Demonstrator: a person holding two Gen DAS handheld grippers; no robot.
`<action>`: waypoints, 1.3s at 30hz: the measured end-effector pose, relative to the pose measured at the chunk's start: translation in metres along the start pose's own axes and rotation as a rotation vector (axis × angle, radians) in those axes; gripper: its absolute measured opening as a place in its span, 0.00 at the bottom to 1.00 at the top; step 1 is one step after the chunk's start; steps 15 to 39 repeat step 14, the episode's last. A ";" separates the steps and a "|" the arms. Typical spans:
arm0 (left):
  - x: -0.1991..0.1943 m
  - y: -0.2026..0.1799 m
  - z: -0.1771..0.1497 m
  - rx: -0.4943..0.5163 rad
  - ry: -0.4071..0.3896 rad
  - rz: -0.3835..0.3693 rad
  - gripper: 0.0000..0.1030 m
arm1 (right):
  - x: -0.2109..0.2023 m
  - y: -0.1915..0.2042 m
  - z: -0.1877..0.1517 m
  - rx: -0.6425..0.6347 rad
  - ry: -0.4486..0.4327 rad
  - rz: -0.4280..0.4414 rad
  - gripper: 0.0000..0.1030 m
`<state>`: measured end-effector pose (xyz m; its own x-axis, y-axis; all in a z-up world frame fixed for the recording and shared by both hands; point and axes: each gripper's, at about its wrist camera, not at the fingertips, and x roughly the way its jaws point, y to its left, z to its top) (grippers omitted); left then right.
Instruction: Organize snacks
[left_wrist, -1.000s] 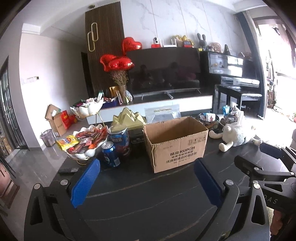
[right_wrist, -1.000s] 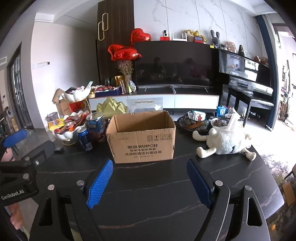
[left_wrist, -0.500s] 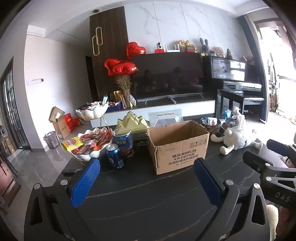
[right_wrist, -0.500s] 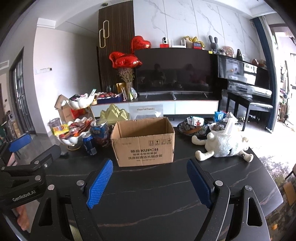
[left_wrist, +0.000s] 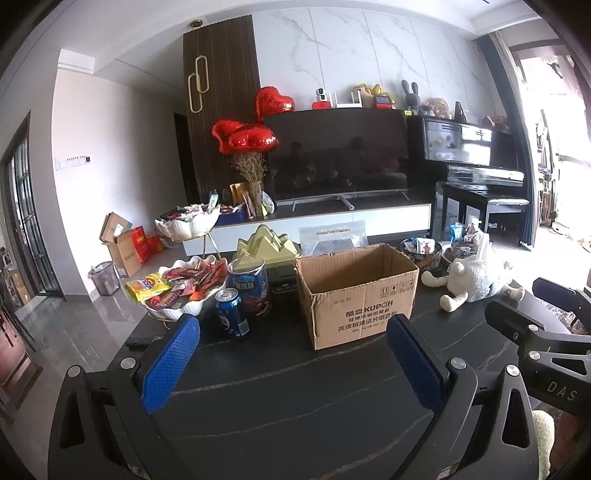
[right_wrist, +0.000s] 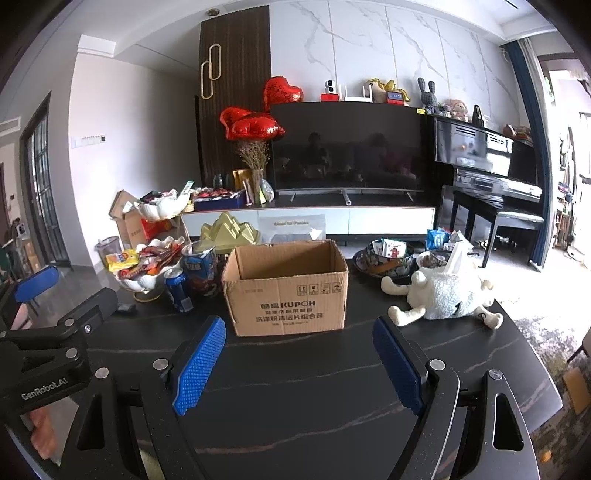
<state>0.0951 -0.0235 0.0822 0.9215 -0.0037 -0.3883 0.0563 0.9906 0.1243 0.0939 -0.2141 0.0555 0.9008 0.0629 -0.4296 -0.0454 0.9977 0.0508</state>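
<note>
Two handheld grippers hover above a dark stone table (left_wrist: 295, 413), both facing an open cardboard box (left_wrist: 356, 295) that stands upright near the table's middle. The left gripper (left_wrist: 293, 363) has its blue-padded fingers spread wide with nothing between them; the right gripper (right_wrist: 295, 363) is likewise spread wide and holds nothing.

The snacks sit to the left of the box: one white shell-shaped bowl (left_wrist: 177, 312) heaped with wrapped snacks (left_wrist: 184, 282), one yellow packet (left_wrist: 147, 286) hanging over its rim, one blue soda can (left_wrist: 232, 314) and one taller blue canister (left_wrist: 249, 290) just beside it. A second shell-shaped bowl (left_wrist: 188, 225) rides higher on a stand behind.

The left view alone shows the right gripper's black frame at its right edge. The right view alone shows the left gripper's frame, and more plainly one patterned dish (right_wrist: 382, 258) of small packets beyond one white plush toy (right_wrist: 443, 295) lying right of the box. Three red heart balloons (right_wrist: 255, 127) float by the television (right_wrist: 347, 147).
</note>
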 end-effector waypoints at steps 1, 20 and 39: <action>0.000 0.000 0.000 0.000 0.002 0.001 1.00 | 0.000 0.000 0.000 -0.001 0.000 0.000 0.80; -0.002 -0.001 -0.001 -0.007 0.011 -0.001 1.00 | 0.000 0.001 -0.001 0.001 0.007 0.008 0.80; -0.002 -0.001 -0.001 -0.007 0.011 -0.001 1.00 | 0.000 0.001 -0.001 0.001 0.007 0.008 0.80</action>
